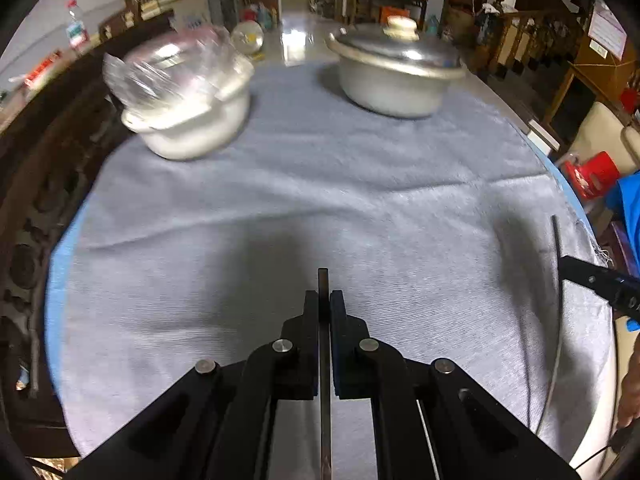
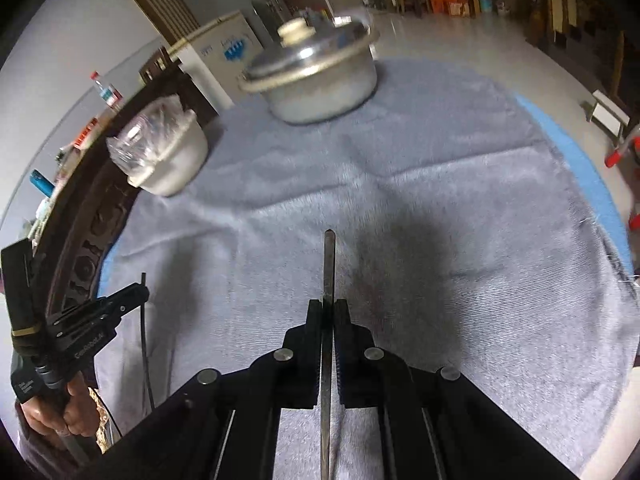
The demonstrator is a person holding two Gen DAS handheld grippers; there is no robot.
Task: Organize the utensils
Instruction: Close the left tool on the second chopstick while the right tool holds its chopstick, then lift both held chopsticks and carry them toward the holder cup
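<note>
The left gripper [image 1: 324, 300] clamps one dark thin utensil [image 1: 323, 280] and the right gripper [image 2: 329, 307] clamps another [image 2: 329, 256], both above the grey cloth [image 1: 280, 200], with a lidded pot [image 1: 396, 76] and a plastic-covered pot [image 1: 188, 96] beyond.

Little lettering is showing clearly. At the lower left of the right wrist view, pale lettering is running along the side of the left gripper [image 2: 138, 290], too small to spell for certain. A bottle [image 2: 106, 90] at upper left is wearing a red-and-white label, unreadable.
</note>
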